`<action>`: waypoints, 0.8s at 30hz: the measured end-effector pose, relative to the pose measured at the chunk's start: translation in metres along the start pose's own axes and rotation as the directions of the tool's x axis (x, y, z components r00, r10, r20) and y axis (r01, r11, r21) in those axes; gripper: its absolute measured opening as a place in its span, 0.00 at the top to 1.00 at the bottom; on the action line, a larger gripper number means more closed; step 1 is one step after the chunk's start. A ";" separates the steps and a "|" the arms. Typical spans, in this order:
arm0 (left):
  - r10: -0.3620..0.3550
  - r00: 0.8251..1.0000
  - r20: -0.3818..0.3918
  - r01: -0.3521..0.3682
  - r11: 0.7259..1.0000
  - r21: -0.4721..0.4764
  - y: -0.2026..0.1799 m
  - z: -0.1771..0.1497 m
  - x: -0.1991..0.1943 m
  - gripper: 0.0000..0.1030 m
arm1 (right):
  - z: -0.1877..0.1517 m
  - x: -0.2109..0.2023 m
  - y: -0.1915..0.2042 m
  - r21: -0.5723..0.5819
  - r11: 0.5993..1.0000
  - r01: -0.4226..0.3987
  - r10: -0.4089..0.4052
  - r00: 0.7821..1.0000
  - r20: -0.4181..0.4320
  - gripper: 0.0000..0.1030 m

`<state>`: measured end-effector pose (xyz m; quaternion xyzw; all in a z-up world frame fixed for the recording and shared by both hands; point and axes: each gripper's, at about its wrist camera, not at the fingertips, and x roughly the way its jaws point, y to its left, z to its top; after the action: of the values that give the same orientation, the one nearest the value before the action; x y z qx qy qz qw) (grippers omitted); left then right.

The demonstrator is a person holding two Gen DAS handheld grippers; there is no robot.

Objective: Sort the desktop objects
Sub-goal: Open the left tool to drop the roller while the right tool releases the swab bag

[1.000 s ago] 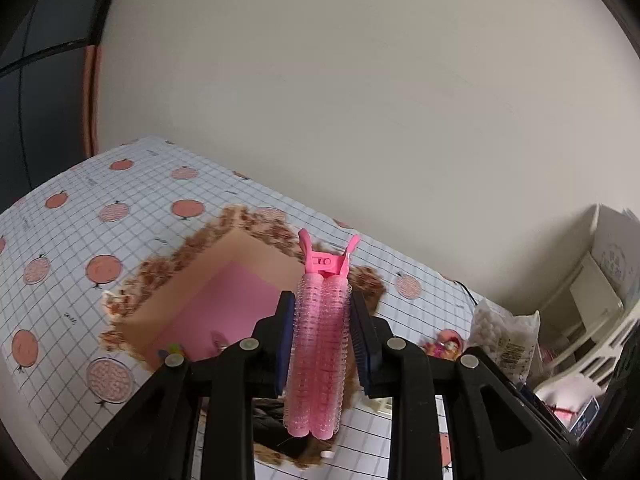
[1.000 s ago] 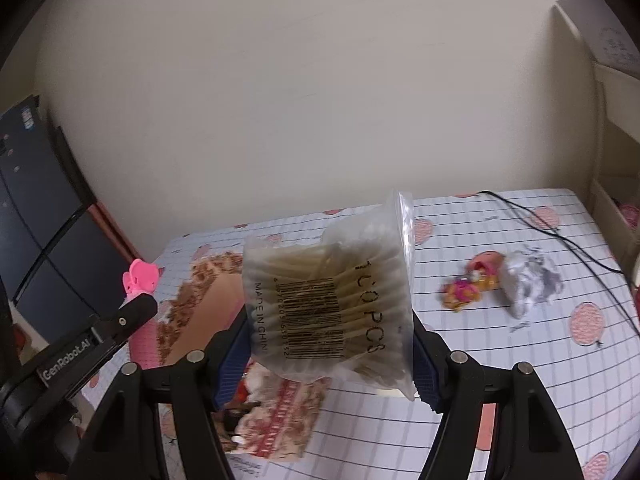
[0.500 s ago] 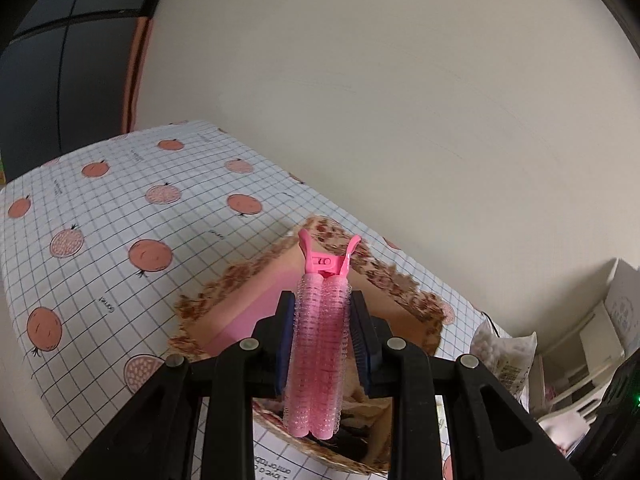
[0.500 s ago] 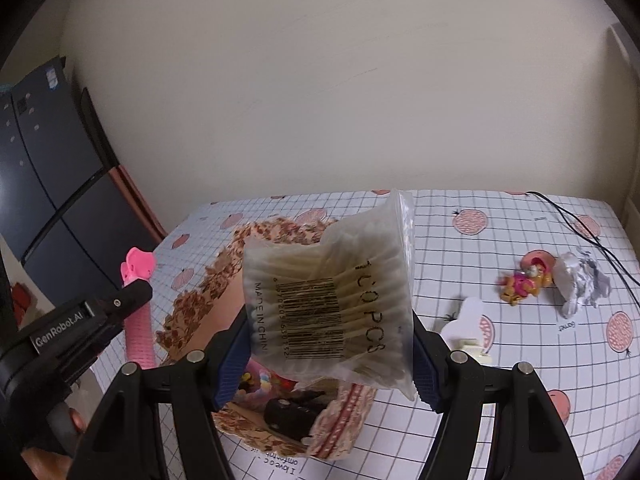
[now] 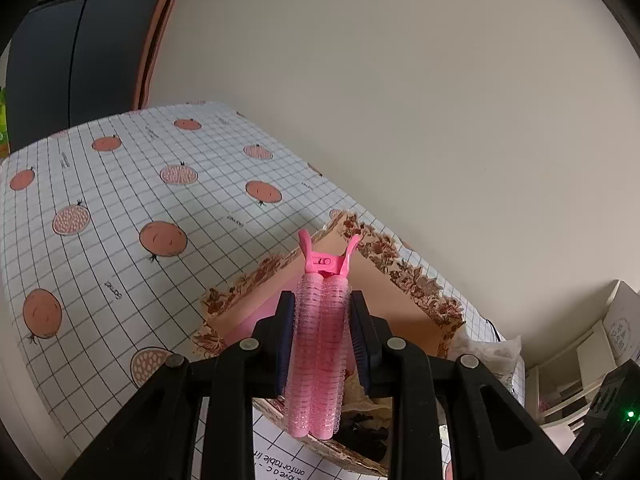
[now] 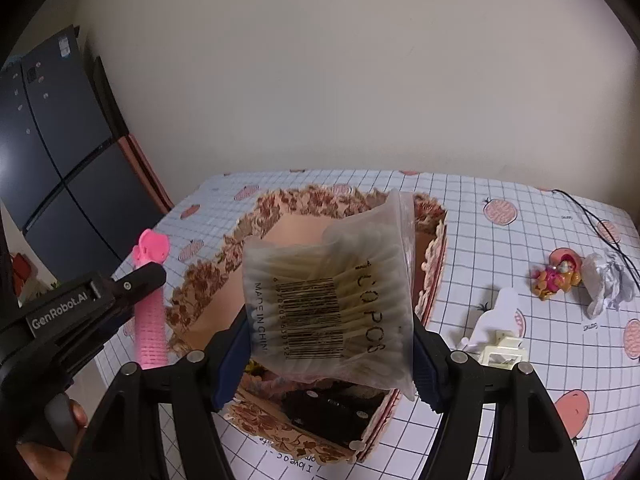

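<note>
My left gripper (image 5: pixel 322 312) is shut on a pink hair-roller clip (image 5: pixel 320 344) and holds it above the near side of a floral open box (image 5: pixel 416 280). In the right wrist view the left gripper (image 6: pixel 148 280) and the pink clip (image 6: pixel 150 332) show at the left of the box (image 6: pixel 240 240). My right gripper (image 6: pixel 332 344) is shut on a clear bag of cotton swabs (image 6: pixel 328 304) and holds it over the box. Dark objects (image 6: pixel 324 404) lie in the box bottom.
On the grid-and-fruit tablecloth (image 6: pixel 500 248) to the right lie a white card with a small packet (image 6: pixel 500 332), a small toy figure (image 6: pixel 558 276), crumpled white wrap (image 6: pixel 604 284) and a black cable (image 6: pixel 588 216). A white shelf (image 5: pixel 600 344) stands at the far right.
Both grippers have moved in over the floral box with their loads still held. The box now fills more of both views.
</note>
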<state>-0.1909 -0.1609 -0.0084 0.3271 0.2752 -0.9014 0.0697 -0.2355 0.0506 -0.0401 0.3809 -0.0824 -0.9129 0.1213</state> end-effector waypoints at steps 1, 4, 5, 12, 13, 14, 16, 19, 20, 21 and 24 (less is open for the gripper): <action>0.001 1.000 -0.004 -0.001 1.000 -0.002 0.001 0.000 0.003 0.73 | -0.001 0.001 0.000 0.000 1.000 0.001 -0.001 1.000 -0.007 0.30; 0.000 1.000 -0.027 0.000 1.000 0.001 0.001 -0.003 0.012 0.73 | -0.001 0.006 0.000 0.000 1.000 0.001 -0.001 1.000 -0.028 0.30; -0.001 0.999 -0.035 0.001 1.000 0.001 0.001 -0.004 0.014 0.73 | -0.002 0.007 0.000 -0.001 1.000 0.001 -0.001 0.999 -0.033 0.30; 0.004 0.997 -0.079 -0.003 1.000 0.009 -0.004 -0.012 0.028 0.73 | -0.003 0.016 0.000 -0.007 1.000 0.001 -0.002 0.998 -0.062 0.29; 0.006 0.996 -0.085 -0.005 1.000 0.008 -0.004 -0.013 0.030 0.73 | -0.004 0.018 0.000 -0.008 1.000 0.002 -0.003 0.998 -0.063 0.29; 0.011 0.996 -0.090 -0.010 1.000 0.009 -0.004 -0.013 0.031 0.73 | -0.004 0.018 0.000 -0.008 1.000 0.002 -0.002 0.998 -0.063 0.29; 0.015 0.995 -0.096 -0.014 1.000 0.013 -0.004 -0.014 0.033 0.73 | -0.004 0.019 0.000 -0.005 1.000 -0.001 0.000 0.998 -0.064 0.29; 0.021 0.995 -0.101 -0.020 1.000 0.012 -0.004 -0.014 0.033 0.73 | -0.003 0.021 0.000 -0.008 1.000 -0.003 0.003 0.998 -0.071 0.29; 0.021 0.994 -0.103 -0.020 1.000 0.010 -0.004 -0.014 0.033 0.73 | -0.003 0.021 0.000 -0.006 1.000 -0.003 0.003 0.997 -0.071 0.29; 0.022 0.994 -0.103 -0.021 1.000 0.007 -0.003 -0.015 0.033 0.73 | -0.003 0.021 -0.001 -0.002 1.000 -0.006 0.006 0.997 -0.071 0.29; 0.029 0.994 -0.108 -0.027 1.000 0.012 -0.004 -0.014 0.033 0.69 | -0.003 0.020 -0.002 0.010 1.000 -0.020 0.021 0.997 -0.071 0.27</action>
<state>-0.2096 -0.1478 -0.0360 0.3796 0.2691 -0.8827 0.0656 -0.2478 0.0470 -0.0565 0.4129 -0.0861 -0.8971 0.1316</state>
